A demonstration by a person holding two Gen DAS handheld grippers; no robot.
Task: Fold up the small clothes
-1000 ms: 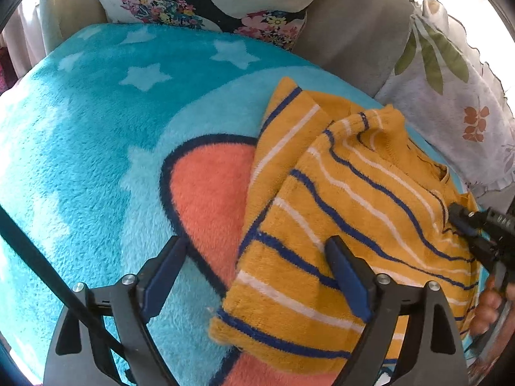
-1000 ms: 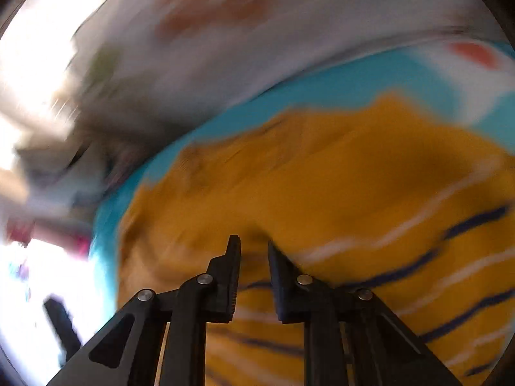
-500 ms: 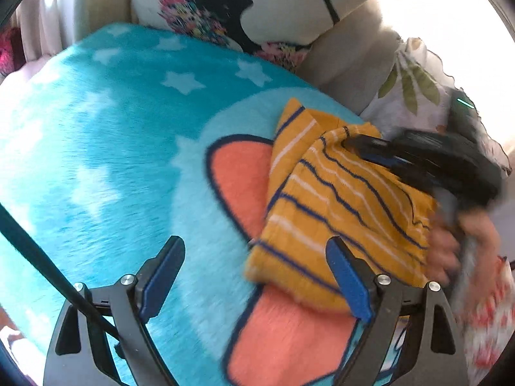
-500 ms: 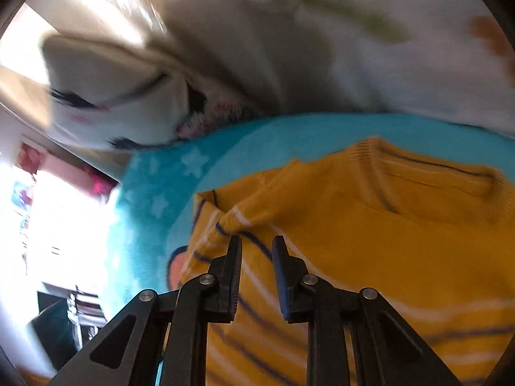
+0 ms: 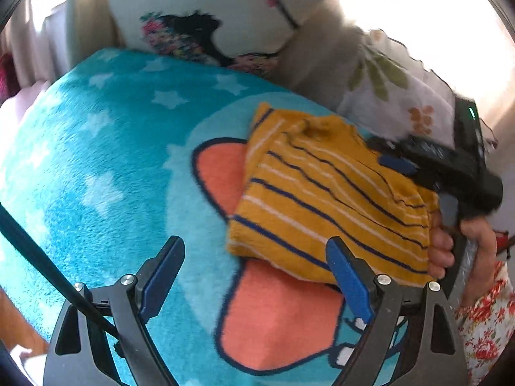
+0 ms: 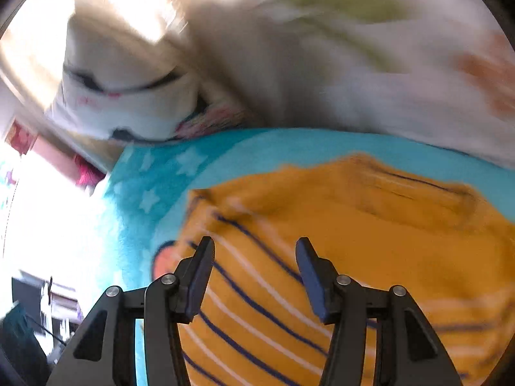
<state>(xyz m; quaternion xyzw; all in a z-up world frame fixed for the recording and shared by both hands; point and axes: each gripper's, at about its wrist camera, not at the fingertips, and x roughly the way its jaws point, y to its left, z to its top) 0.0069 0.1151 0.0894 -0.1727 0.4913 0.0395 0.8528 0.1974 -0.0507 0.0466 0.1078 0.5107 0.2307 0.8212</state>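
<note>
Both our grippers hang with fingers wide, holding nothing, over a folded striped sweater.

Nearest us, the left gripper [image 5: 256, 276] gapes above the turquoise star blanket [image 5: 106, 167]. The mustard sweater [image 5: 325, 199] lies folded on the blanket at two o'clock, the right gripper [image 6: 254, 273] spread just above it. Beyond, at twelve o'clock, a printed cushion [image 5: 219, 9] leans.

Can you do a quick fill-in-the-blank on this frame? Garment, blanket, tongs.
1. The striped sweater is mainly ____ in colour.
2. It lies on a ____ blanket with white stars.
3. The right tongs are ____, over the sweater.
4. The left tongs grip ____.

Missing words: yellow; blue; open; nothing
</note>
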